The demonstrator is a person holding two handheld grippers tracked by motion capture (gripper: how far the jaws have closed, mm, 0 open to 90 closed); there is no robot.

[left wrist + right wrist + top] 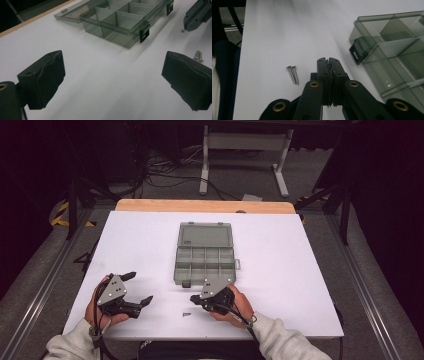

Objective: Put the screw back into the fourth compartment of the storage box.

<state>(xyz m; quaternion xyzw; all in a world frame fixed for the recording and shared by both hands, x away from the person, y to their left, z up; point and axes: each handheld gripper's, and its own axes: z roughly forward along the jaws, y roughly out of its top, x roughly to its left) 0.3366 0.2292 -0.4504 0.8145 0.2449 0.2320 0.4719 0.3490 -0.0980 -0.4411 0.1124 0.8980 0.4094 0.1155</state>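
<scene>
- Worktop (280, 265): flat, smooth, white, with a bare wood strip along the far edge.
- Box (205, 252): clear grey-tinted plastic, rectangular, hinged lid laid open flat on the far side, two black latches on the near wall. It sits at the worktop's middle, just beyond the right hand-held gripper.
- Box compartments: thin clear dividers; those in sight hold nothing.
- Screws (293, 74): two small, silver, threaded, lying side by side and touching on the bare worktop, near the front edge between the two hand-held grippers, outside the box.
- Right hand-held gripper (328, 60): black jaws closed pad to pad, nothing between them; tips just beside the screws, not touching them.
- Left hand-held gripper (113, 75): jaws wide apart, black wrinkled pads, bare worktop between them; nothing blocks the way to the screws.
</scene>
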